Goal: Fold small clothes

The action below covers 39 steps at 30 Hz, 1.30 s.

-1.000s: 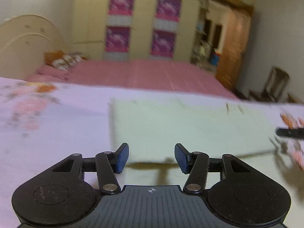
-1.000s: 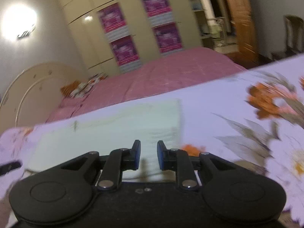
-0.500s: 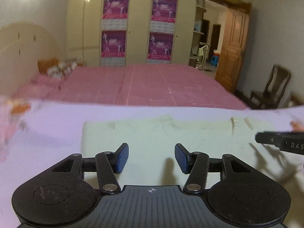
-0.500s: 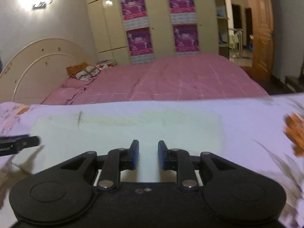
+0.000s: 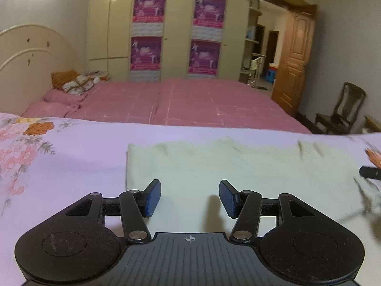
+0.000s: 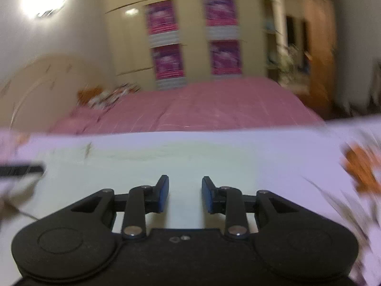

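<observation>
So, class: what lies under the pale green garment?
The pale green garment lies flat on a lilac floral sheet, which shows around it. Whatever is beneath the sheet, or folded inside the garment, is covered.

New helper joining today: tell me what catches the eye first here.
A pale cloth lies flat on the floral sheet, right ahead of both grippers. The left gripper is open over its near edge; the right gripper is opening, nothing between its pads. Behind is a pink bed.

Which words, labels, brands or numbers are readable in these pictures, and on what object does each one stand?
None can be read.
Four purple posters on the wardrobe doors: print too small and blurred.
Tip of the other tongs at the right edge of the left wrist view: faint marks, unreadable.
</observation>
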Motion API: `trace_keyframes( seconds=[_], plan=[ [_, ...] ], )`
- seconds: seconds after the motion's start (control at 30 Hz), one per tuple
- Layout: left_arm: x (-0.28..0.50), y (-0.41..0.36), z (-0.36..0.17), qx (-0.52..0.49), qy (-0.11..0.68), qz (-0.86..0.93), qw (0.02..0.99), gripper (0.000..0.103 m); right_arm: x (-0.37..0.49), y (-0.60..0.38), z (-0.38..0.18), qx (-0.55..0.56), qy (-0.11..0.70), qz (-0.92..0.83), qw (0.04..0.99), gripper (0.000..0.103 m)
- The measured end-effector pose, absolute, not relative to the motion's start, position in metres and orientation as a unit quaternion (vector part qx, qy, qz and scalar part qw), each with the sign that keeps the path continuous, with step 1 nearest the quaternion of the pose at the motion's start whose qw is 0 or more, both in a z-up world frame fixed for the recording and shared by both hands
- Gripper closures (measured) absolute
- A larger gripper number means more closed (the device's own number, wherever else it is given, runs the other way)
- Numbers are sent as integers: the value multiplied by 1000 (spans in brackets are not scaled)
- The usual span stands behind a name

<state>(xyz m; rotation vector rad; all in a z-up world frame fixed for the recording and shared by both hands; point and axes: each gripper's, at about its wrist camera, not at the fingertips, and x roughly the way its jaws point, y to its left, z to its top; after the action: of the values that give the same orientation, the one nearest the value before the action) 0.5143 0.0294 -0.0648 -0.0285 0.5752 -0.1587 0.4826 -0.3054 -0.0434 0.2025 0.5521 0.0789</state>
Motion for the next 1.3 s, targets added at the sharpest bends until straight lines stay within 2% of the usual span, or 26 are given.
trace_keyframes(
  seconds=[0.13,0.3,0.53,0.63,0.73,0.93,1.03,1.13,1.2,1.3],
  plan=[
    [497,25,-72,-15,290,-70,954,48,457,-339,-48,152,277,41,948,72],
    [490,18,-71,-8,293,-66,954,42,450,-335,-49,151,291,60,943,73],
    [487,14,-72,7,297,-62,953,41,453,-325,-52,140,314,50,938,77],
    [489,13,-70,8,298,-62,953,41,452,-326,-56,142,322,55,934,94],
    [487,13,-69,12,299,-65,952,41,444,-328,-54,136,309,50,940,96],
    [477,6,-59,25,282,-73,956,41,441,-324,-54,110,316,51,941,96],
    [477,-12,-55,19,270,-101,957,40,436,-320,-38,94,280,26,955,80],
    [488,-38,-70,43,304,-117,944,40,445,-301,-41,71,291,49,953,83],
    [490,-40,-66,47,291,-115,949,39,456,-290,-54,37,329,45,942,86],
    [501,-19,-52,32,258,-89,962,39,455,-292,-46,34,300,40,952,84]
  ],
)
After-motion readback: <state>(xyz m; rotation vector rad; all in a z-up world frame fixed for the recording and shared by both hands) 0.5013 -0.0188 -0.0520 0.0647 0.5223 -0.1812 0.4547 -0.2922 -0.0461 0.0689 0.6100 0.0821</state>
